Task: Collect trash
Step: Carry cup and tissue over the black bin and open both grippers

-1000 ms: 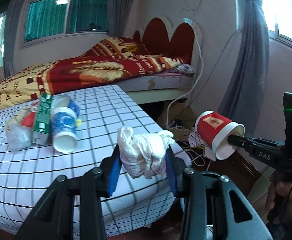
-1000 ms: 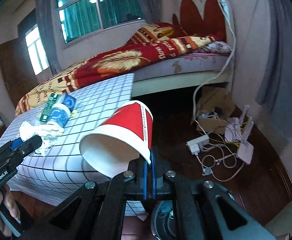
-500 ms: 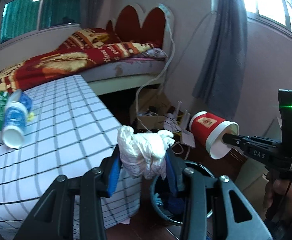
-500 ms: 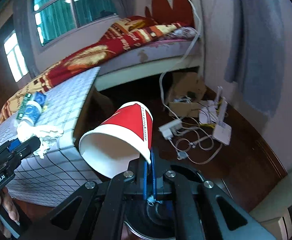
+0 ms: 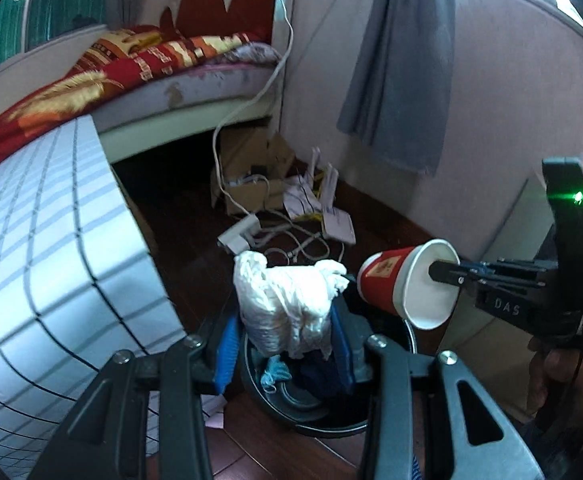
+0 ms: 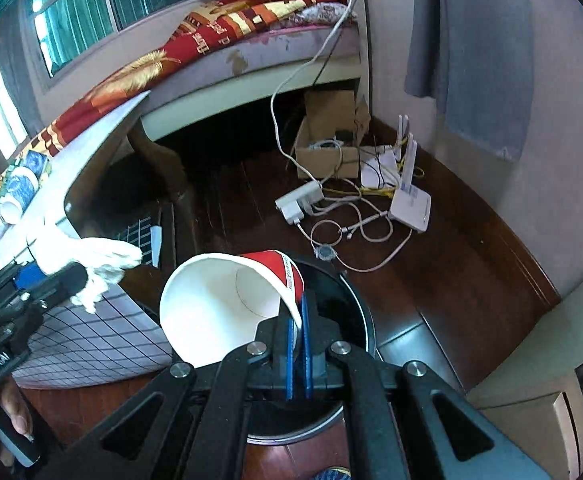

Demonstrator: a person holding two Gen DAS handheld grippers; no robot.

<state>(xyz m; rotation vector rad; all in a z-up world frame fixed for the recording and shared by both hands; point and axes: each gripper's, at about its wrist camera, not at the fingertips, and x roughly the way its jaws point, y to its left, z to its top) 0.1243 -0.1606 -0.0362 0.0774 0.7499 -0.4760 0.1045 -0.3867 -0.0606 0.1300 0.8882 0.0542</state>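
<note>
A crumpled white wad of tissue (image 5: 287,312) is clamped between the blue pads of my left gripper (image 5: 285,334). It hangs just above the black trash bin (image 5: 323,428), which holds some blue scraps. My right gripper (image 6: 299,320) is shut on the rim wall of a red paper cup (image 6: 279,272), whose white mouth faces the camera, tilted over the same bin (image 6: 365,320). From the left wrist view the red cup (image 5: 387,276) and right gripper (image 5: 443,270) hover at the bin's right side. The tissue wad (image 6: 91,256) shows left of the cup in the right wrist view.
A table with a checked cloth (image 5: 51,264) stands left of the bin; a blue-and-white cup (image 6: 19,188) and other litter lie on it. Behind on the dark wood floor are a cardboard box (image 6: 327,136), a power strip (image 6: 299,204), a router (image 6: 409,204) and cables. A bed (image 5: 163,64) lies beyond.
Both grippers have swung right and down, away from over the table to above the bin, each still holding its item. The table's litter has slid out to the left edge.
</note>
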